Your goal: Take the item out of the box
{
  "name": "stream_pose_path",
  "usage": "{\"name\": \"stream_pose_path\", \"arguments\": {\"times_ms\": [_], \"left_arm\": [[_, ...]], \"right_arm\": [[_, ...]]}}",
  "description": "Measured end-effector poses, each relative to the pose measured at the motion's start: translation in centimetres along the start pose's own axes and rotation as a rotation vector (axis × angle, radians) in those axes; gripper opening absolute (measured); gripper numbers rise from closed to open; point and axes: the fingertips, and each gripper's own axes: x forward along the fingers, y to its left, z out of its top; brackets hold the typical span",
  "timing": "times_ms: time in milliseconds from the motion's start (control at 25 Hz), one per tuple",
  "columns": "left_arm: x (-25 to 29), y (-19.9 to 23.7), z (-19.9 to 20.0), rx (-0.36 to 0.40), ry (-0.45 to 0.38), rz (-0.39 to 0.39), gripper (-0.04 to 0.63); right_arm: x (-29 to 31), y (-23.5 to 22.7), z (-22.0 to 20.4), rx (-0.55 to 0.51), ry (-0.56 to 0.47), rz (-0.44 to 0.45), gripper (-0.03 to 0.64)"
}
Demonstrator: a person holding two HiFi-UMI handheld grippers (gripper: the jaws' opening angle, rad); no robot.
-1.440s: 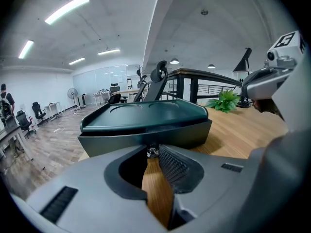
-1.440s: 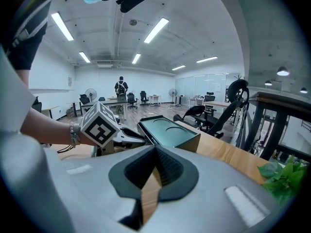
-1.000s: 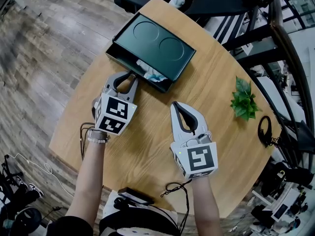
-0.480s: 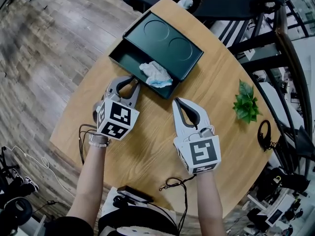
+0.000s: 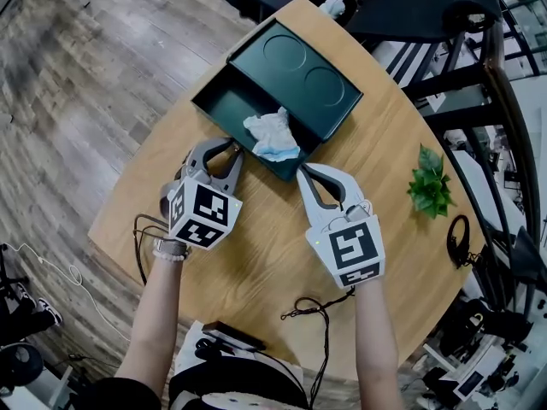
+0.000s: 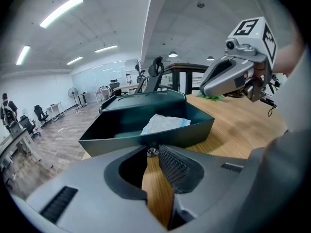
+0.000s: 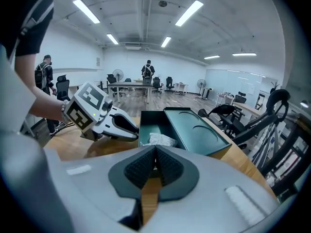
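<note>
Inspection from my remote station. The dark green box (image 5: 224, 102) sits at the far side of the round wooden tabletop (image 5: 256, 259). Its lid (image 5: 308, 79), marked with two circles, covers the far half, while the near half stands uncovered.

Item: a crumpled white piece with a pale blue edge (image 5: 273, 133) lies inside the uncovered half, against the lid's edge and toward the box's right end. Neither gripper touches it.

Left gripper (image 5: 229, 147): its tips are at the box's near wall. In the left gripper view its fingers are drawn together at the tips, pinched on a small shiny fitting on that wall. I cannot tell what the fitting is.

Right gripper (image 5: 301, 172): the right gripper view shows its fingers pressed together with nothing between them. In the head view the tips lie just beside the box's near right corner. I cannot tell whether they touch it.

A small green plant (image 5: 430, 182) lies on the tabletop's right side, well apart from the box.
</note>
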Motion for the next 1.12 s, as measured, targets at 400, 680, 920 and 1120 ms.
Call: {"name": "stream_pose_path", "arguments": {"times_ms": [400, 680, 920, 1120], "left_arm": [[-1.3, -0.5, -1.2, -0.054, -0.012, -0.010, 0.078], [-1.5, -0.4, -1.4, -0.091, -0.015, 0.005, 0.079], [-2.1, -0.6, -1.3, -0.102, -0.004, -0.017, 0.079], [-3.1, -0.5, -0.9, -0.085, -0.017, 0.006, 0.076]], "right_arm": [[2.1, 1.2, -1.3, -0.160, 0.104, 0.138, 0.091], [3.7, 2.6, -3.1, -0.335, 0.198, 0.293, 0.091], [4.5, 3.4, -3.1, -0.520, 0.248, 0.383, 0.092], [4.8, 4.1, -3.7, -0.622, 0.314, 0.474, 0.092]]}}
